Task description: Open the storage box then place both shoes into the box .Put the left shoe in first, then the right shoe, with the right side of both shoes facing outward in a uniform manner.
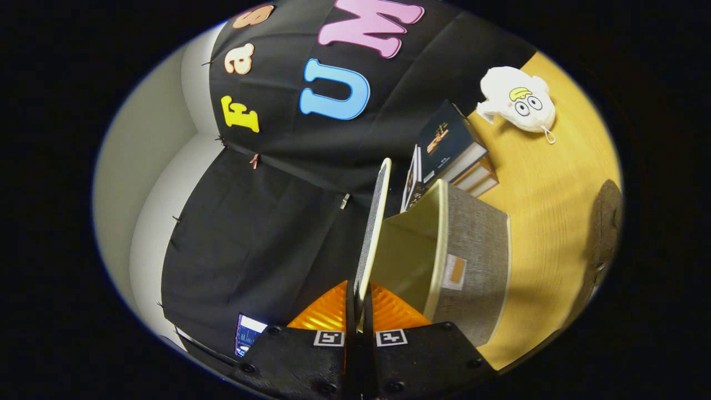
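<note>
Between the orange fingers [328,312] of the claw [358,316], the thin edge of the storage box lid [373,233] is pinched, both pads pressed against it from either side, jaws nearly together. The lid runs straight ahead from the claw, long axis in line with the fingers, its pale rim ending well beyond the tips; it stands swung away from the box mouth. The storage box [472,250] lies just beside the lid on its one flank: grey fabric wall, cream rim, cream interior open and showing nothing inside, a small label on the grey wall. Whether the lid is hinged to the box cannot be told. Beyond the box, touching or nearly so, a stack of books [452,155]; farther out on the yellow worktop [550,222] a white plush toy [517,100], well apart from the box. A dark rounded shape [605,222] sits at the worktop's far side from the box, possibly a shoe, too blurred to tell. Judgement: opening step near done; open worktop lies past the box toward that shape.
</note>
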A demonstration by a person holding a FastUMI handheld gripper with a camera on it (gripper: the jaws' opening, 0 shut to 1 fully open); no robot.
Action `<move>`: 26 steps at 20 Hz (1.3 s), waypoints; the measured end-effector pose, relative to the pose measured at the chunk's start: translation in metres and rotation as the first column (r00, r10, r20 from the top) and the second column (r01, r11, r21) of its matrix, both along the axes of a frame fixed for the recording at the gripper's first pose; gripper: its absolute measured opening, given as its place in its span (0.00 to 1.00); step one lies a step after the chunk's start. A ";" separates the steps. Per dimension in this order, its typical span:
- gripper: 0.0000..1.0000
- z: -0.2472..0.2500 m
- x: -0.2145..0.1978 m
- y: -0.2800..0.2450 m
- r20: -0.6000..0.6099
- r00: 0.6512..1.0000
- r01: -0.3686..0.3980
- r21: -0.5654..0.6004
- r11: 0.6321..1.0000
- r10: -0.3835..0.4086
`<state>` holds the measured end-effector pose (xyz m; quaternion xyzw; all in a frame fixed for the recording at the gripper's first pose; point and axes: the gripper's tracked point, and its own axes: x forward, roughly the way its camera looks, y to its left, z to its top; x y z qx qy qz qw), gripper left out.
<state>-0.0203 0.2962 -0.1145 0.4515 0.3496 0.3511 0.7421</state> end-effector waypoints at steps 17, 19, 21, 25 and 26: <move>0.06 0.057 -0.017 0.229 0.094 0.992 -0.071 -0.136 0.988 0.084; 0.06 0.038 -0.018 0.262 0.082 0.992 -0.083 -0.187 0.979 0.100; 0.06 0.015 -0.024 0.292 0.082 0.989 -0.099 -0.258 0.961 0.124; 0.06 -0.025 -0.027 0.323 0.061 0.990 -0.097 -0.333 0.938 0.124; 0.06 -0.031 -0.025 0.327 0.049 0.992 -0.096 -0.334 0.938 0.119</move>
